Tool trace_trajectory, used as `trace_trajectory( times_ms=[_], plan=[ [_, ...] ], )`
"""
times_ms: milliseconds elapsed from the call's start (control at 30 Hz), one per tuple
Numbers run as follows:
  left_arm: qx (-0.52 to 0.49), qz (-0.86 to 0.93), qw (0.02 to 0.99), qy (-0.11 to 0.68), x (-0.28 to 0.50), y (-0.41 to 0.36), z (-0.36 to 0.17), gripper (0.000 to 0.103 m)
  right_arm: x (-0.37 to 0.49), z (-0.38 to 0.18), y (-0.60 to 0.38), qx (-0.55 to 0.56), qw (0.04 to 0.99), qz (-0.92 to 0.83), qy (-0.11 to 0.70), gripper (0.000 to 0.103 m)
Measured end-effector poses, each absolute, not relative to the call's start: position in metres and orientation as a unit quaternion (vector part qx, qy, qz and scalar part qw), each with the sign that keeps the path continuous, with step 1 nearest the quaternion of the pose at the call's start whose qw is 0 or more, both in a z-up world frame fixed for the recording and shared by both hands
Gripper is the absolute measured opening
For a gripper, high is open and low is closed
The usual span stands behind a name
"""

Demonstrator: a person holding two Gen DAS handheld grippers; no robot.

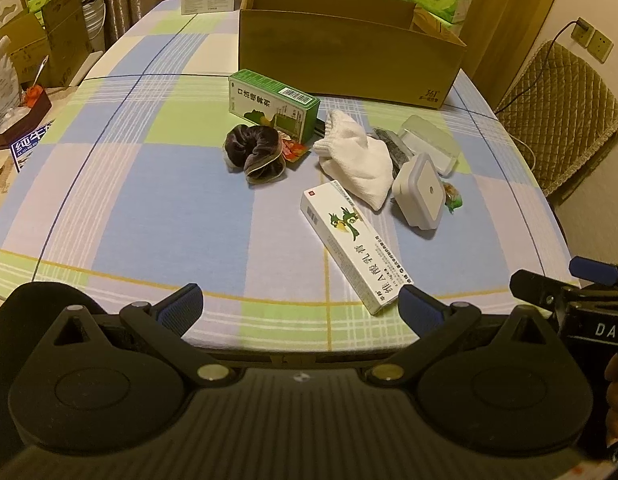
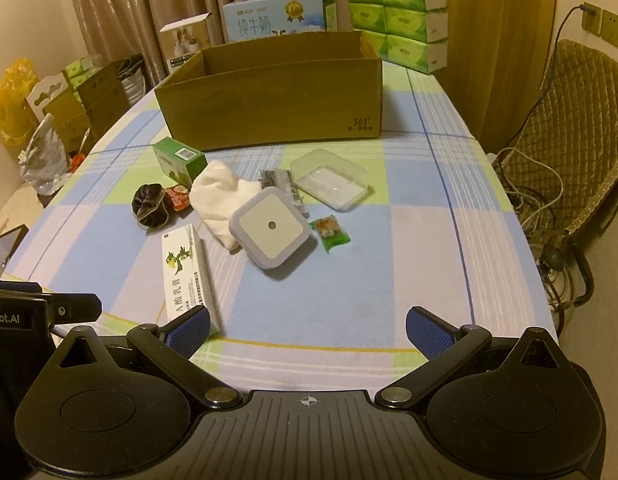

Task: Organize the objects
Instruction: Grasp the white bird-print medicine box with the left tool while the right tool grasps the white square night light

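"361°" was read on the near face of the cardboard box point(image 2: 269, 92), at its lower right corner, with a smaller line beneath that could not be made out. Behind the cardboard box, "纯牛奶" was seen in blue on the light-blue carton point(image 2: 277, 16), beside a gold medal emblem. In front of the cardboard box, a barcode was noted on top of the green box point(image 1: 275, 104); its side characters were too blurred to read. Nearer still, "A酸乳膏" was read on the long white box point(image 2: 187, 276), next to a green bird figure. "obot.AI" was read on the left gripper body point(image 2: 13, 316), and "DAS" on the right gripper body point(image 1: 605, 330).
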State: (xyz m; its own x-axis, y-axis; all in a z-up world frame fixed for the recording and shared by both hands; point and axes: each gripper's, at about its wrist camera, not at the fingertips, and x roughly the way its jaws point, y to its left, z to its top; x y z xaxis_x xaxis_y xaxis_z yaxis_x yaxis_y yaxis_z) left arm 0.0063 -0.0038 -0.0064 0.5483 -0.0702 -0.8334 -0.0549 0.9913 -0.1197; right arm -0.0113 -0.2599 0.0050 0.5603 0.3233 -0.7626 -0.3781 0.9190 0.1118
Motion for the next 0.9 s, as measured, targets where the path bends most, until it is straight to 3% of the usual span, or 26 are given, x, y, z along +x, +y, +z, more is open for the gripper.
trace_trajectory(
  times_ms=[333,567,700,900],
  plan=[
    [-0.057,-0.009,0.876,0.478,0.025,-0.019,-0.015,0.096,0.010,0.003,-0.274,-0.021,0.889,0.191,0.415,0.101],
    [-0.059,-0.024,0.872,0.485,0.050,-0.034,-0.035,0.088,0.026,-0.005,-0.277,-0.018,0.888,0.190,0.419,0.095],
    [-0.062,-0.029,0.870,0.488,0.064,-0.041,-0.046,0.076,0.035,-0.009,-0.281,-0.010,0.885,0.186,0.427,0.095],
    [-0.064,-0.035,0.862,0.502,0.082,-0.045,-0.065,0.066,0.045,-0.012,-0.280,-0.007,0.881,0.189,0.434,0.090]
  ],
)
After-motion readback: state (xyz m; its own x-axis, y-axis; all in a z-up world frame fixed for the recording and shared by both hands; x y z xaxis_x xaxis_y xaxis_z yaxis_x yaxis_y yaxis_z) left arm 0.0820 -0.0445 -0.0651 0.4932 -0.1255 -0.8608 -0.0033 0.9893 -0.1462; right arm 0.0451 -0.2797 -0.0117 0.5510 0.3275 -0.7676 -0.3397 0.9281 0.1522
